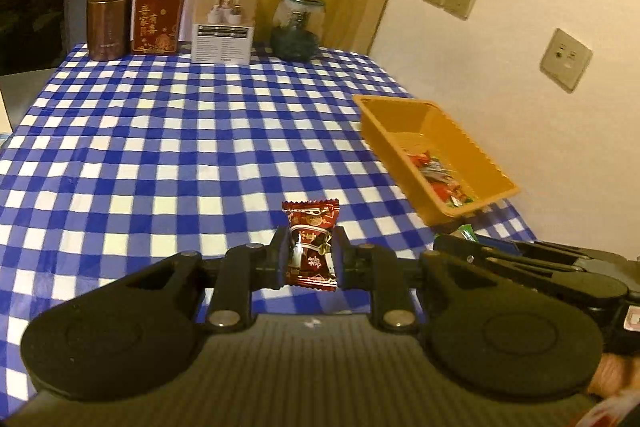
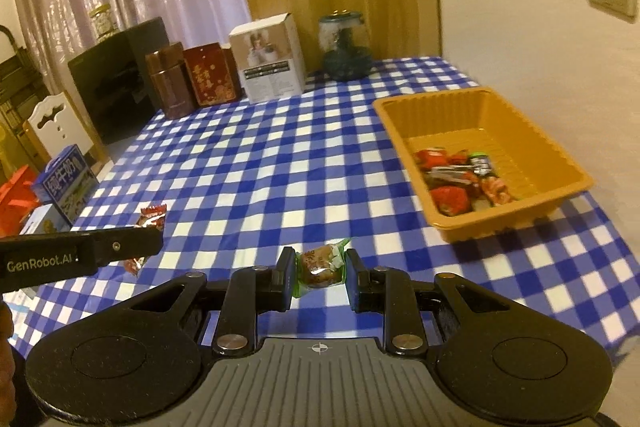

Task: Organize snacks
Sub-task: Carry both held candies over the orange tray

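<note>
A blue-and-white checked tablecloth (image 2: 248, 163) fills most of both views, with a row of tins, a white box and a glass jar along its far edge at the top of the frame. At the right sits the orange tray (image 2: 532, 143), its ribbed walls holding a small heap of wrapped sweets (image 2: 460, 179) in the near corner.

Low and centre in the left wrist view, the left gripper (image 1: 311, 259) is clamped on a dark red wrapped candy (image 1: 311, 247), standing upright between the pads. In the right wrist view the right gripper (image 2: 319, 271) pinches a brown sweet in a green-edged clear wrapper (image 2: 320, 265).

Both pieces look feather-light, with crinkly, slick film. I'd judge the firm middle the place to hold; the crimped ends would slip or tear.
</note>
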Available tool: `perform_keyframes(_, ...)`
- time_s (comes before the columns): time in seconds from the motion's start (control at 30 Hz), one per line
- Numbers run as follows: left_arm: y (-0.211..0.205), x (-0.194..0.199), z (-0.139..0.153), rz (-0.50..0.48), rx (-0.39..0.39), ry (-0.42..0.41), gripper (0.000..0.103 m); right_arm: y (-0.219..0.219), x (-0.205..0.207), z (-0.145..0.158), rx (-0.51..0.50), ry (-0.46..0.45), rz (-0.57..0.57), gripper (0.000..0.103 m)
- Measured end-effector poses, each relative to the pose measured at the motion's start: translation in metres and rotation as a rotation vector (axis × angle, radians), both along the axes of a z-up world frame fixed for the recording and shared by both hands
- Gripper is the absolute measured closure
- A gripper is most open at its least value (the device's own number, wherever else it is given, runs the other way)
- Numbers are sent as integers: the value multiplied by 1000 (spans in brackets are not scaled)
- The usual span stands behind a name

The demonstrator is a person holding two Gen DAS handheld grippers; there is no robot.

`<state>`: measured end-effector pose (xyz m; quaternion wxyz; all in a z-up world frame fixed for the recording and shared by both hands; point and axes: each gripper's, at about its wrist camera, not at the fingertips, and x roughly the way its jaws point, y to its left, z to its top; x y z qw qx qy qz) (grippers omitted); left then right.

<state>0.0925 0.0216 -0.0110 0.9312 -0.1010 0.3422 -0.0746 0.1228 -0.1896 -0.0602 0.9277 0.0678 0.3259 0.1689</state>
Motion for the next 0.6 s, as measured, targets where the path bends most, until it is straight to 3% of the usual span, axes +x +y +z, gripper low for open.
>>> perform_keyframes(0.3,-46,-10,9,-79,-2,-11,84,-45,-20,8,-3,-1,-90,77)
perform_keyframes(0.6,-91,5,14,-154,-5,-3,84,-95,-24,16,-9,-9,-186,77)
